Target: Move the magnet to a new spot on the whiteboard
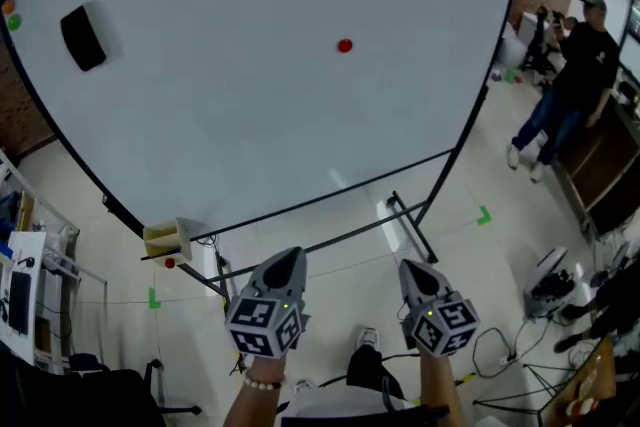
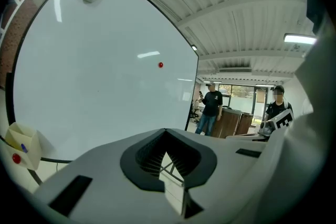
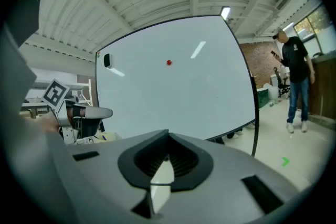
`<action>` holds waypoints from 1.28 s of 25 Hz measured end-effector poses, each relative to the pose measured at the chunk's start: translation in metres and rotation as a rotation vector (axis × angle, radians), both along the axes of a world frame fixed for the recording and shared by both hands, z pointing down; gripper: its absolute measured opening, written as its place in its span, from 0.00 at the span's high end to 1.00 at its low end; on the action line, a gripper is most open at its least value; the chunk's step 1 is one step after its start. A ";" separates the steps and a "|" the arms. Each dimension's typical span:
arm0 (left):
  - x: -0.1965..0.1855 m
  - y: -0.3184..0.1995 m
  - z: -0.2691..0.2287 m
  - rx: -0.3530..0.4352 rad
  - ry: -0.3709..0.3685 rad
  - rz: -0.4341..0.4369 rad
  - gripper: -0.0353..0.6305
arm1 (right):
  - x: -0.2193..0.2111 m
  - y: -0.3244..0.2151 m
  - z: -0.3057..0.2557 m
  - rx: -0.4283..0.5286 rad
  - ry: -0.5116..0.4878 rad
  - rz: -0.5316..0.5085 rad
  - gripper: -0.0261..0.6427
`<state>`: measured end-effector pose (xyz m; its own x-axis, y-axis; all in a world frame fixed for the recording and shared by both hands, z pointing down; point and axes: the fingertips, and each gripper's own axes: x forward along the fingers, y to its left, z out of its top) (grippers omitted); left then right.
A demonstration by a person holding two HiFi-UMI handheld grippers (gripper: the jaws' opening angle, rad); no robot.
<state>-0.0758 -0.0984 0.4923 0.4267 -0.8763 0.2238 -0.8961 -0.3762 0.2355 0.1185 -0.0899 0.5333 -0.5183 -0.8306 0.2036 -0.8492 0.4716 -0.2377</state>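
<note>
Head view shows us the whiteboard (image 1: 230,125) filling the frame, with the small red magnet (image 1: 345,45) stuck right of its centre, well apart from both claws. Our left gripper (image 1: 285,262) and right gripper (image 1: 420,273) hang low, jaws pressed together, empty. We judge the magnet light, rigid and smooth; we would pinch it across its rim.
</note>
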 end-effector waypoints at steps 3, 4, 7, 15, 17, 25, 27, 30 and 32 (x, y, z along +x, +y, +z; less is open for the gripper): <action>-0.009 0.030 0.009 -0.017 0.017 0.053 0.96 | -0.017 0.040 0.002 -0.008 0.028 0.044 0.96; -0.011 0.040 0.012 -0.026 0.022 0.067 0.96 | -0.021 0.050 0.001 -0.010 0.032 0.056 0.96; -0.015 0.065 0.018 -0.048 0.034 0.095 0.96 | -0.025 0.076 -0.006 -0.006 0.046 0.084 0.96; -0.010 0.100 0.007 -0.027 0.043 0.065 0.96 | -0.017 0.100 -0.026 0.022 0.061 0.065 0.96; -0.006 0.105 0.003 -0.018 0.042 0.051 0.96 | -0.013 0.100 -0.030 0.024 0.050 0.051 0.96; 0.014 0.113 -0.004 -0.005 0.037 0.002 0.96 | 0.005 0.099 -0.039 0.043 0.054 -0.003 0.96; 0.018 0.113 -0.007 -0.002 0.034 -0.005 0.96 | 0.007 0.097 -0.042 0.047 0.052 -0.011 0.96; 0.025 0.114 -0.012 0.006 0.025 -0.009 0.96 | 0.014 0.098 -0.046 0.059 0.052 -0.013 0.96; 0.031 0.117 -0.014 0.011 0.021 -0.008 0.96 | 0.019 0.100 -0.047 0.065 0.049 -0.012 0.96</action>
